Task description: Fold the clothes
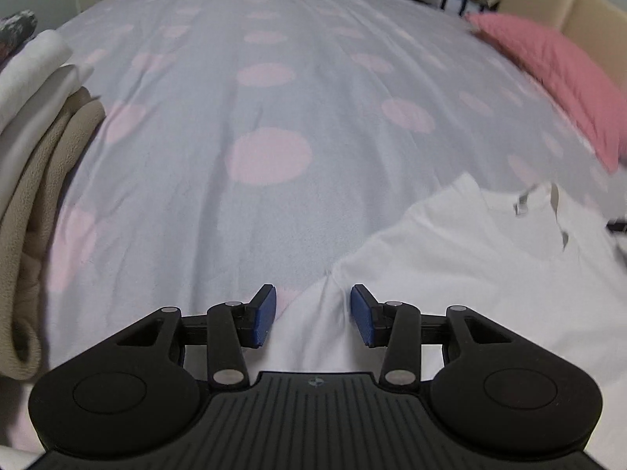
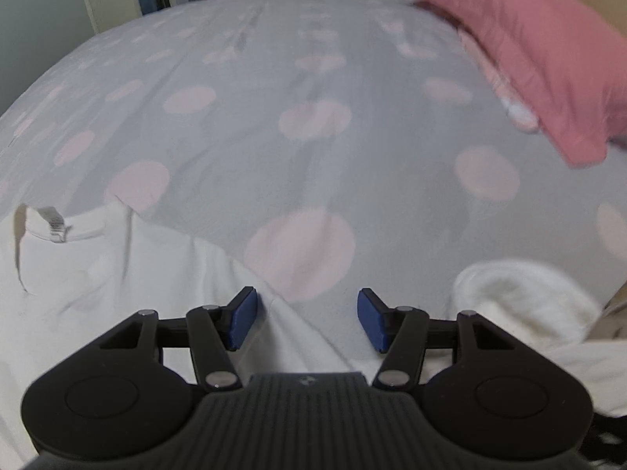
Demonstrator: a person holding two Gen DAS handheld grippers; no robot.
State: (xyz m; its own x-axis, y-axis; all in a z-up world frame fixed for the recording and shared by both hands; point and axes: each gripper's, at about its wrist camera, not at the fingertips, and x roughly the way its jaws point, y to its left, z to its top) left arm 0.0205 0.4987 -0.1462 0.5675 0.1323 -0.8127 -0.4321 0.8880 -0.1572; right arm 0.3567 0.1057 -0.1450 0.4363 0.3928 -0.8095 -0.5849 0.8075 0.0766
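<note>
A white shirt (image 1: pixel 470 274) lies flat on the bed at the near right of the left wrist view, its collar and label (image 1: pixel 525 203) pointing away. My left gripper (image 1: pixel 313 311) hovers over the shirt's left edge, jaws apart, with a raised crease of the cloth between the blue pads (image 1: pixel 264 313) and no pad pressing on it. In the right wrist view the same shirt (image 2: pixel 117 293) fills the near left, collar (image 2: pixel 55 223) at the far left. My right gripper (image 2: pixel 307 319) stands open over the shirt's right edge, where the cloth slopes down between the fingers.
The bed cover (image 1: pixel 274 117) is grey with pink dots. A stack of folded beige and white clothes (image 1: pixel 35 156) sits at the left edge. A pink pillow (image 1: pixel 560 74) (image 2: pixel 529 47) lies at the far right by the headboard (image 1: pixel 568 8). A white fluffy bundle (image 2: pixel 521 297) lies right of my right gripper.
</note>
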